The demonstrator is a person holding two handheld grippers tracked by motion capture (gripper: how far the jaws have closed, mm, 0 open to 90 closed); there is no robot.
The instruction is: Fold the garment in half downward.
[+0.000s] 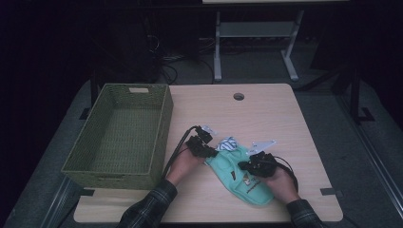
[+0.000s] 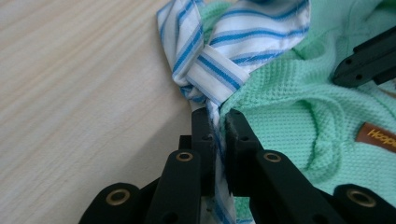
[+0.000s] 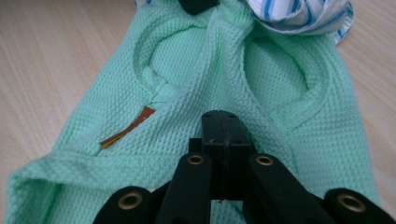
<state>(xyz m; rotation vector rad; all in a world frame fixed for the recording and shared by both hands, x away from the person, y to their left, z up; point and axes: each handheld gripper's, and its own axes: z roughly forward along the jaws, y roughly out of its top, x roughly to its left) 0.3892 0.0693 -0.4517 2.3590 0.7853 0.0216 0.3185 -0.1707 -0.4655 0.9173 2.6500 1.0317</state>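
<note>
- The green garment (image 1: 240,176) lies flat on the table (image 1: 266,114) just right of the basket (image 1: 119,137)
- The left gripper (image 2: 218,122) is clamped on the striped collar (image 2: 219,51) at the garment's top edge
- The right gripper (image 3: 226,122) has its jaws together, resting on the green cloth; whether it pinches a fold I cannot tell
- Judged from this, folding is barely begun and the basket holds nothing yet

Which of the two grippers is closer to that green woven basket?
Left. The left gripper sits just right of the basket, clamped on striped fabric; the right gripper lies farther right, on the mint garment.
</note>
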